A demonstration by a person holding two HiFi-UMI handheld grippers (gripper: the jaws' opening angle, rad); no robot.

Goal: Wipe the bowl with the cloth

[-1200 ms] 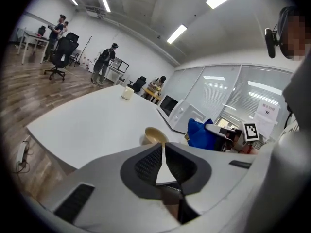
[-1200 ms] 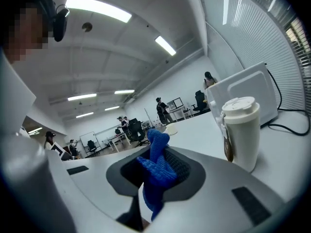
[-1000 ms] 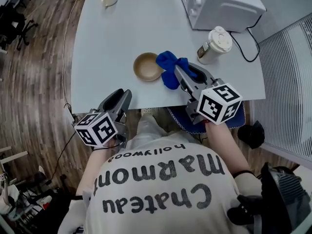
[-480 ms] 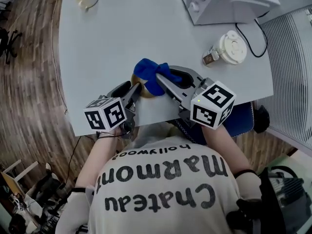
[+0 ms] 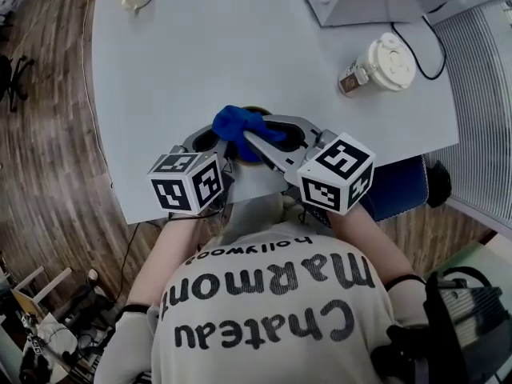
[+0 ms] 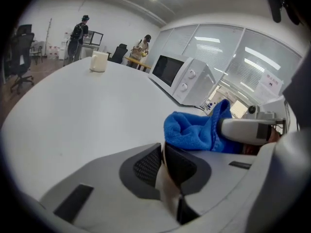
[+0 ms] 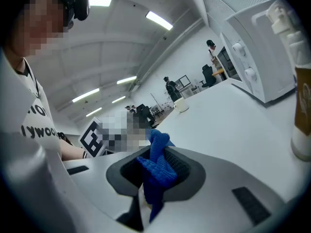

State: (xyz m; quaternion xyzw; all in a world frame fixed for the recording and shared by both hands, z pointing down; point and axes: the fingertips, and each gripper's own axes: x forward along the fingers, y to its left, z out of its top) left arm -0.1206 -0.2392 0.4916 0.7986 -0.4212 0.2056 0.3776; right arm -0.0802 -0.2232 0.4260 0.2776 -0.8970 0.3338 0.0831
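step in hand: getting set to wipe, with the bowl pinned and the cloth brought onto it. no wiping stroke can be judged from this.

left claw [image 6: 163,160] has just been closing. its pads are now narrow, with a thin tan edge between them that reads as the rim of the bowl [image 6: 166,194], so it looks like it's gripping the bowl to steady it.

right claw [image 7: 154,174] is clamped on the blue cloth [image 5: 238,125]. a bunch of fabric sticks out beyond the pads and a tail hangs below.

in the head view the bowl sits near the front edge of the white surface [image 5: 200,54], close to the person. it's almost fully hidden under the cloth and both claws. the two claws meet over it and the cloth bunch lies on top. can't tell if the cloth touches the inside of the bowl.

next move, as a judgement: press the cloth down into the bowl and sweep it round the inner wall while the left claw keeps the rim from sliding. the rim grip is thin, so a hard push could tip or twist the bowl. light pressure is safer.
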